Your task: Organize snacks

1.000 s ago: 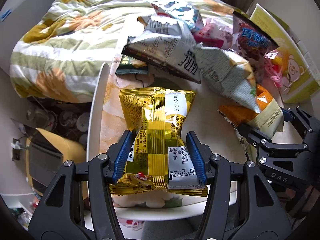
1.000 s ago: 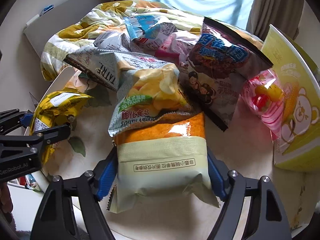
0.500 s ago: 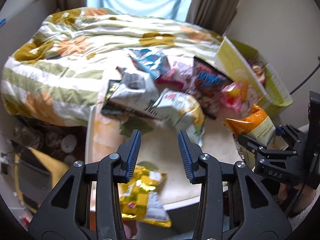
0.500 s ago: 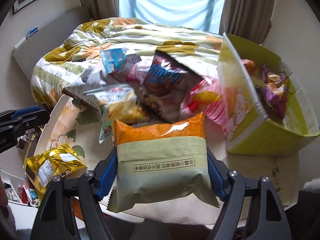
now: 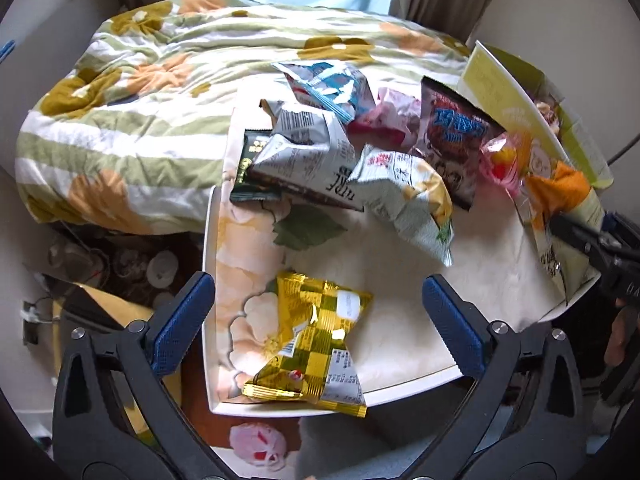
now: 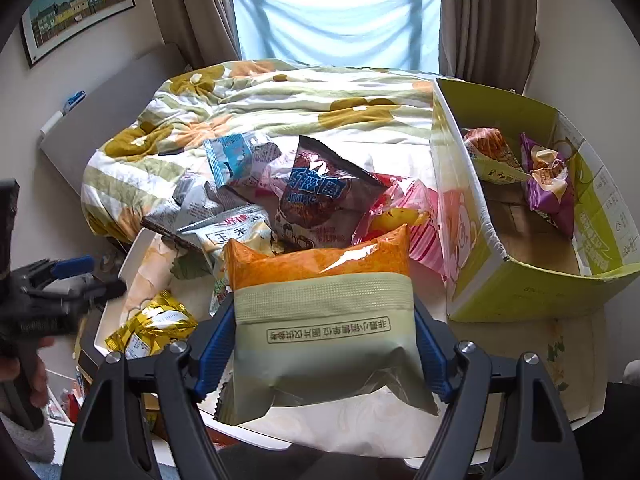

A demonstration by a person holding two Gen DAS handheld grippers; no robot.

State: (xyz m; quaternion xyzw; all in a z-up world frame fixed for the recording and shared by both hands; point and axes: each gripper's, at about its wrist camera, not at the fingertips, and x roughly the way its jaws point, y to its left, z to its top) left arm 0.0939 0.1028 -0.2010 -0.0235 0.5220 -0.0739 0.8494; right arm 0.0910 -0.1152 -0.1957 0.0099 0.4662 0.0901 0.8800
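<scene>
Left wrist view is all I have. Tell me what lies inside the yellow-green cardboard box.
Observer: Two packets, a purple crinkled packet and an orange-patterned pale packet, at its far end.
Operator: Report the free room.
Observer: The near half of the yellow-green cardboard box's brown floor is bare.
Operator: Confirm the right gripper's hold.
Observer: The right gripper is shut on the orange-and-pale-green pillow packet, a blue pad on each side.
</scene>
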